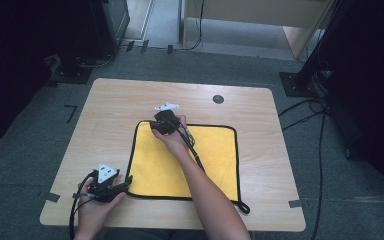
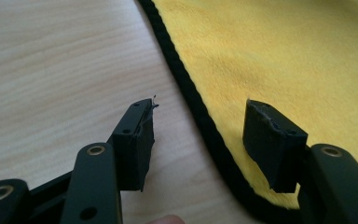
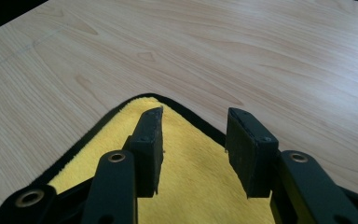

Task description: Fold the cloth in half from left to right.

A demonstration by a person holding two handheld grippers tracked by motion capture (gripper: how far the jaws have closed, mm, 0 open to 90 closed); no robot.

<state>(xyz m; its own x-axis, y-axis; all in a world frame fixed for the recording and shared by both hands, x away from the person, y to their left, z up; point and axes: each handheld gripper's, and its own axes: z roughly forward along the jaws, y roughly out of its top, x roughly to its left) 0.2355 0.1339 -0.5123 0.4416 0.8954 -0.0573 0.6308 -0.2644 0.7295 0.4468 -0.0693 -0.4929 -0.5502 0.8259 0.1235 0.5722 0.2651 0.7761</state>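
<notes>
High view has a light wood table (image 1: 260,107) with rounded corners sitting on grey carpet (image 1: 25,150), and a yellow cloth (image 1: 215,160) with black edging laid flat across the middle-front of it. There's a little loop tab on the cloth's near right corner, close to the table edge. A small dark round disc (image 1: 218,99) sits on the bare wood toward the far side, well apart from the cloth. Room's pretty dim: black stand bases at the far left and right, cables (image 1: 310,107) snaking over the carpet on the right, some tape marks on the floor, and a pale wooden panel at the back.

Right gripper (image 1: 164,122) is reached out over the cloth's far left corner. From the right gripper view its jaws are spread apart with the corner of the cloth (image 3: 191,177) right under them, black edging curving round just past the tips, nothing between them.

Left gripper (image 1: 111,187) is down at the near left of the table, just beside the cloth's near left corner. Left gripper view shows its jaws wide apart too, straddling the black edging (image 2: 200,112): one jaw over bare wood, the other over yellow. Not gripping anything.
</notes>
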